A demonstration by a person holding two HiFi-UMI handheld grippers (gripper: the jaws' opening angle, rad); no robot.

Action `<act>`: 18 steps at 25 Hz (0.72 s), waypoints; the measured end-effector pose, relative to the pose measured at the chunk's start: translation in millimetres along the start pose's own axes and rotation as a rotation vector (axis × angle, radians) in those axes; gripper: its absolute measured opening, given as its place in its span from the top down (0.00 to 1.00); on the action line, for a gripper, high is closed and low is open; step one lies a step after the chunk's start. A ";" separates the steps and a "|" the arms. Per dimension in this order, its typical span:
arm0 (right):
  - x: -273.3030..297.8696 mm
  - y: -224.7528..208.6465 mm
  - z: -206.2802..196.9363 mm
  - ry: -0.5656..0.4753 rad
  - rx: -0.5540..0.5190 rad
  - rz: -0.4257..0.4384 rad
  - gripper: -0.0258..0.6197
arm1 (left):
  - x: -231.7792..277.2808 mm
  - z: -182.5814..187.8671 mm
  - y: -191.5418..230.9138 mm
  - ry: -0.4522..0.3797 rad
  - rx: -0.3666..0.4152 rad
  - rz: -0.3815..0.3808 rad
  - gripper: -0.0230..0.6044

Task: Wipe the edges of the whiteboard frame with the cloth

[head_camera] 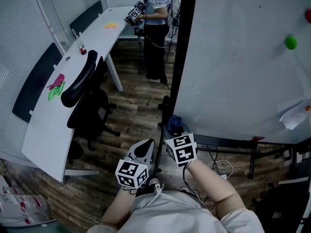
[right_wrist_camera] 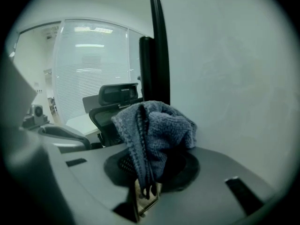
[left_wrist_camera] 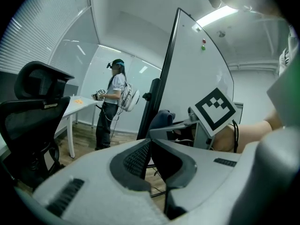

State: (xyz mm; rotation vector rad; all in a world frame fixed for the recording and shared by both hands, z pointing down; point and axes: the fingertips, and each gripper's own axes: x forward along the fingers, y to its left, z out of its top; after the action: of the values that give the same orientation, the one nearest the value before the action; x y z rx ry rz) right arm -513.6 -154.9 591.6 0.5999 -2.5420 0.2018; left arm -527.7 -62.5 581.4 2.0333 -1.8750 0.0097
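At the whiteboard's [head_camera: 233,72] lower left corner, the right gripper [right_wrist_camera: 152,170] is clamped on a bunched blue-grey cloth [right_wrist_camera: 157,125], which stands up out of its jaws. The cloth sits just beside the black frame [right_wrist_camera: 159,55] on the board's left edge; whether it touches the frame cannot be told. The left gripper [left_wrist_camera: 149,142] hangs a little further out from that corner, left of the right one, with its jaws pressed together and nothing between them. On the board's white face, toward its right side, there is a green magnet [head_camera: 290,42], with a crumpled sheet of paper [head_camera: 294,114] lower down near the bottom edge. Left of the whiteboard, across a strip of wood floor, a black chair [head_camera: 85,96] stands against a long white desk [head_camera: 48,125]. On the desk lie a pink and green item [head_camera: 56,86] and a small bottle [head_camera: 81,46]. Beyond the board's far left edge, at the desk's end, a person [head_camera: 156,28] stands holding another pair of grippers.
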 end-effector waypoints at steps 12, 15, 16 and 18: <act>-47.4 1.3 79.3 -0.093 -0.098 0.019 0.84 | 13.1 53.3 -13.5 -0.086 0.092 -0.036 0.93; -59.8 2.0 100.6 -0.118 -0.134 0.016 0.84 | 14.7 70.0 -19.4 -0.113 0.117 -0.050 0.93; -63.5 2.2 106.5 -0.124 -0.144 0.015 0.84 | 15.3 75.1 -21.7 -0.122 0.124 -0.055 0.93; -70.0 2.2 117.2 -0.138 -0.159 0.012 0.84 | 17.4 85.2 -26.2 -0.139 0.141 -0.065 0.93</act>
State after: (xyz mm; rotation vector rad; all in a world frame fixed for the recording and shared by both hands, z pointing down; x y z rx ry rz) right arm -513.6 -156.4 455.1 0.5541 -2.6627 -0.0387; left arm -521.3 -101.4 499.6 2.2412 -1.9390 -0.0170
